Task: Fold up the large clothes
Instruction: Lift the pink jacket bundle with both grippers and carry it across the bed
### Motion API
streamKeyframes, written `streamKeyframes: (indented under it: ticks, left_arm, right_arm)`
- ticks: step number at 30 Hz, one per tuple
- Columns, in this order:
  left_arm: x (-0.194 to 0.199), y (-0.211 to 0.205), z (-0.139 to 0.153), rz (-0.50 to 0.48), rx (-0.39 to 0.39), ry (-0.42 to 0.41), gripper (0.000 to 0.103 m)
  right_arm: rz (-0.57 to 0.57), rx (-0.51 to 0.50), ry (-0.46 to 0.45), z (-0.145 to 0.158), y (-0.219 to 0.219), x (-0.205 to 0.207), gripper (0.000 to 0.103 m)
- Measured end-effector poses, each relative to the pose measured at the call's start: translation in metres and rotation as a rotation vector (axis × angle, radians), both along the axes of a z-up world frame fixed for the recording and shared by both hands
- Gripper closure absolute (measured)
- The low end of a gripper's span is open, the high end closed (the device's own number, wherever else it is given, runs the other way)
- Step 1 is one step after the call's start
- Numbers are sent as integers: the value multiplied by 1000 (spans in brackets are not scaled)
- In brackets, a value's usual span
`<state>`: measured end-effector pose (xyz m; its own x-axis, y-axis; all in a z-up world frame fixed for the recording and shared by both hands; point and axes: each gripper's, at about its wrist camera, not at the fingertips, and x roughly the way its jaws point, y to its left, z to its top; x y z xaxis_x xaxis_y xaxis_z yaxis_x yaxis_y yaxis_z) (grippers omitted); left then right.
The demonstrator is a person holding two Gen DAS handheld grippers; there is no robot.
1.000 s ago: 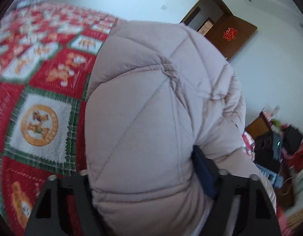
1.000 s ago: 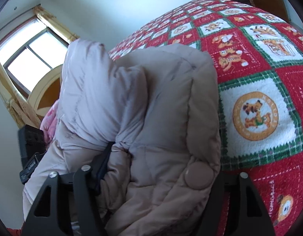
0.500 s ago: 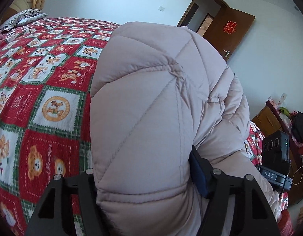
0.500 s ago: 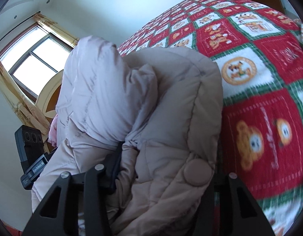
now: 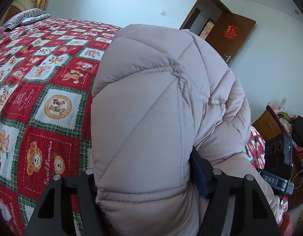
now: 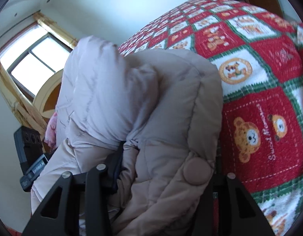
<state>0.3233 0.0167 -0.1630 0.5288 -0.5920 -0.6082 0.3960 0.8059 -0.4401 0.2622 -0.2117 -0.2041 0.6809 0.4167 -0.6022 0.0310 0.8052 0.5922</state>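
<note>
Bulging between both sets of fingers, the quilted coat [image 5: 151,108] fills left claw [image 5: 149,179] and right claw [image 6: 163,175].

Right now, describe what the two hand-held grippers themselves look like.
Left hand-held gripper: matte black angular fingers with triangular cutouts, silver round bolts and a dark blue inner pad. Right hand-held gripper: the same black build and silver bolts.
</note>
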Motion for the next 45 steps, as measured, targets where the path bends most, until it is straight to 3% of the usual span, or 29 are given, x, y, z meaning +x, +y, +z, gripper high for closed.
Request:
streamKeyframes:
  ticks: [8,13,21,26,33,38,45]
  left_arm:
    - [-14,-4,19,-18,-3,-36,36]
    - [-20,-9,34,-33,-15,-57,36]
    - [-30,-13,44,-42,-18,-80,37]
    - [-35,0,48,-54,-83,-90,37]
    - [-44,2,76,-70,-102,-167,36]
    - [-48,-14,96,-116,-129,-214,36]
    - [-50,-76,115,-252,-164,-240,36]
  right_arm:
    - [-12,95,-45,5,-5,-12,62]
    - [1,117,-100,26,-2,-21,63]
    - [-13,117,-122,34,-1,-34,63]
    - [-10,65,-166,52,12,-47,63]
    - [-11,46,-258,83,22,-60,64]
    - [-54,21,-315,106,11,-75,64]
    - [-177,-39,-361,131,-32,-111,64]
